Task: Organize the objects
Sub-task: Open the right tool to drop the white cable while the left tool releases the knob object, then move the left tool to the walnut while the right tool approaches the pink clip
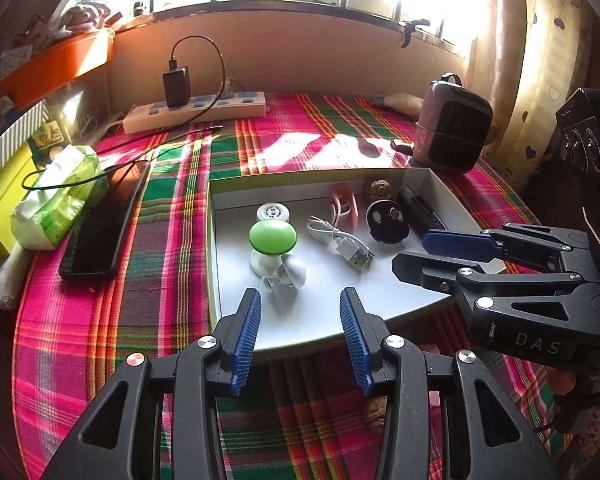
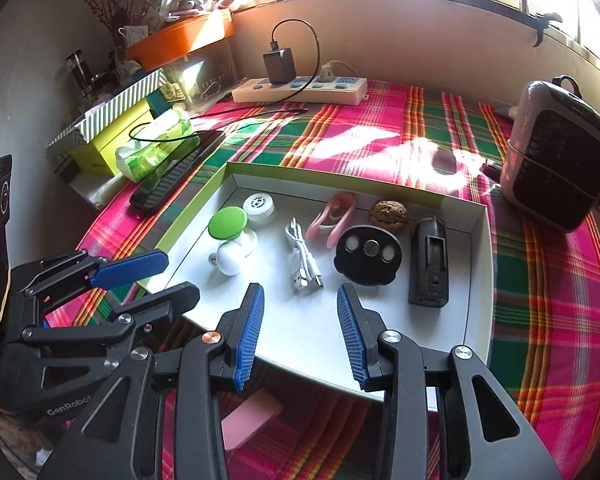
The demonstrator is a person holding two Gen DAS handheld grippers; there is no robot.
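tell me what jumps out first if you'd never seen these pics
The loud pink-and-green plaid cloth over the table, with a shallow white tray in the middle holding small things: a green-capped gadget, a white cable and a black disc. Both grippers, left and right, hover at the tray's near edge, blue-padded jaws open and empty.

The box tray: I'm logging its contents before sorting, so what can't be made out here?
- Print on the white round cap: too small in both views.
- White knob under the green-topped gadget: partly covered by it, left wrist view.
- Pink pad: half hidden behind the right gripper.
- Tray's near edge: hidden behind the left gripper.
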